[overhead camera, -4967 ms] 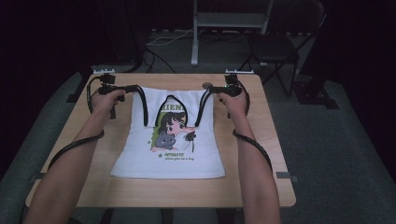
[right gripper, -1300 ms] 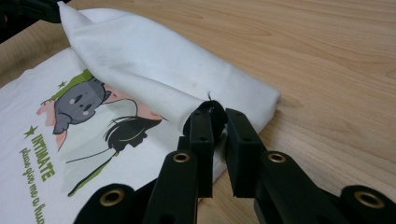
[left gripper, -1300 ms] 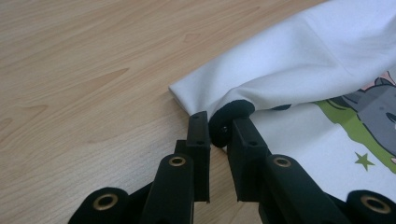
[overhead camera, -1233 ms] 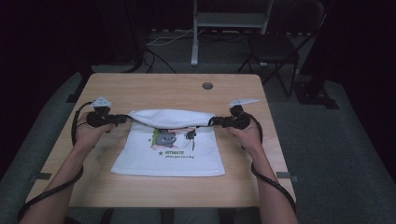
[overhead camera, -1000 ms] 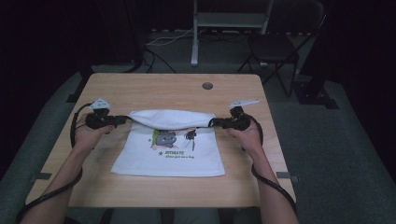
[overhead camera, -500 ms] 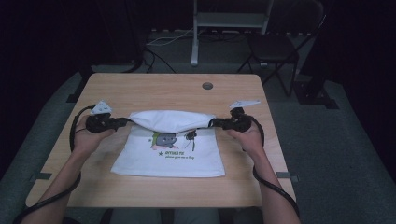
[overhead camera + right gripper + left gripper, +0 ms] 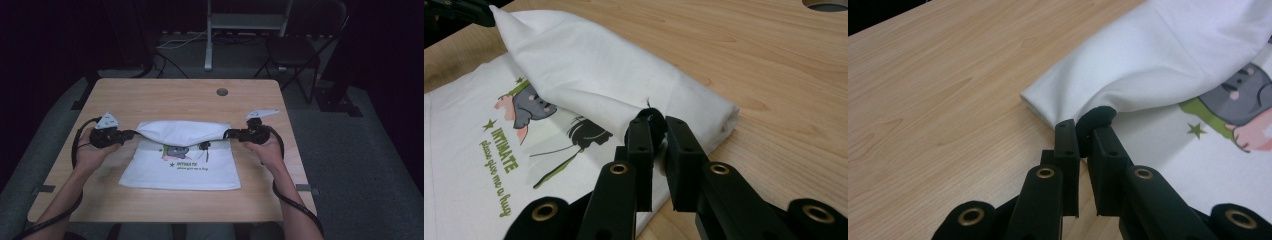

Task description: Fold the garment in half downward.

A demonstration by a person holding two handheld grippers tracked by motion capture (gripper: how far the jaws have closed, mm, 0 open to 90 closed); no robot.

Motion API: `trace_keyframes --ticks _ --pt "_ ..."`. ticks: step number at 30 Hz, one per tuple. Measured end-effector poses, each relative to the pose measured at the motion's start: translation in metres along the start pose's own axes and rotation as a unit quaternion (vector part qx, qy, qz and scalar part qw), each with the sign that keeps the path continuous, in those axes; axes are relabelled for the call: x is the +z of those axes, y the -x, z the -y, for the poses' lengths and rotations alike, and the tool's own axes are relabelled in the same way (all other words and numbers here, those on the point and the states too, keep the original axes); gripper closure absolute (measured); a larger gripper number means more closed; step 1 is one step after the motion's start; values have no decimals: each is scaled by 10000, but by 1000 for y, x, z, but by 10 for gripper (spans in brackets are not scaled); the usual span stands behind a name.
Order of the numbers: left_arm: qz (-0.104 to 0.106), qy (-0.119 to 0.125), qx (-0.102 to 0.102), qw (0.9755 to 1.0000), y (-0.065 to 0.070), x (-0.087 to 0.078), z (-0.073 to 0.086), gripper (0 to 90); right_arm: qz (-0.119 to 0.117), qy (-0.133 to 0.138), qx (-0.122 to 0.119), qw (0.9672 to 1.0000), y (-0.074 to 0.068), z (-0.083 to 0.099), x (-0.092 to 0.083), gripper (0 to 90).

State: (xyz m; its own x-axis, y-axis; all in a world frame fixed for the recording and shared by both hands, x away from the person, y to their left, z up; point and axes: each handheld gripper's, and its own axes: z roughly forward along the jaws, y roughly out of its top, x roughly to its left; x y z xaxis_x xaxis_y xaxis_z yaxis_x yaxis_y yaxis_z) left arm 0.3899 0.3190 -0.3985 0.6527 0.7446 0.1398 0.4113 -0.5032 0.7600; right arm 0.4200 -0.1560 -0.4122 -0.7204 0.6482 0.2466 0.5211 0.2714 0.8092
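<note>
A white T-shirt (image 7: pixel 182 167) with a cartoon print lies on the wooden table (image 7: pixel 190 100). Its far part is lifted and folded toward the person as a sagging white band (image 7: pixel 181 131) over the print. My left gripper (image 7: pixel 128 134) is shut on the left end of that band, and in the left gripper view its jaws (image 7: pixel 1085 137) pinch a dark-edged bit of the cloth. My right gripper (image 7: pixel 230 133) is shut on the right end. The right gripper view shows the same pinch (image 7: pixel 654 129) on a dark-edged fold, with the far left gripper (image 7: pixel 469 11) at the top left.
A round cable hole (image 7: pixel 222 92) sits in the table's far middle. Behind the table stand a metal stand (image 7: pixel 245 22) and a dark chair (image 7: pixel 295 50). Bare wood surrounds the shirt on all sides.
Five seconds ago the shirt lay flat with both grippers at its far corners. Both have since drawn the far part toward the person over the print; in the last second the fold crept slightly nearer.
</note>
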Motion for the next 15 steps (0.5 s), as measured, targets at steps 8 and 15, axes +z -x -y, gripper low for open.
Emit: trace_keyframes --ticks 8,15 --pt "-5 -27 35 10000 4 -1 6 836 -32 -84 -64 9999 -5 4 -2 826" --pt "-9 -47 111 9999 7 -6 11 835 -80 -90 -214 9997 -12 5 -5 825"
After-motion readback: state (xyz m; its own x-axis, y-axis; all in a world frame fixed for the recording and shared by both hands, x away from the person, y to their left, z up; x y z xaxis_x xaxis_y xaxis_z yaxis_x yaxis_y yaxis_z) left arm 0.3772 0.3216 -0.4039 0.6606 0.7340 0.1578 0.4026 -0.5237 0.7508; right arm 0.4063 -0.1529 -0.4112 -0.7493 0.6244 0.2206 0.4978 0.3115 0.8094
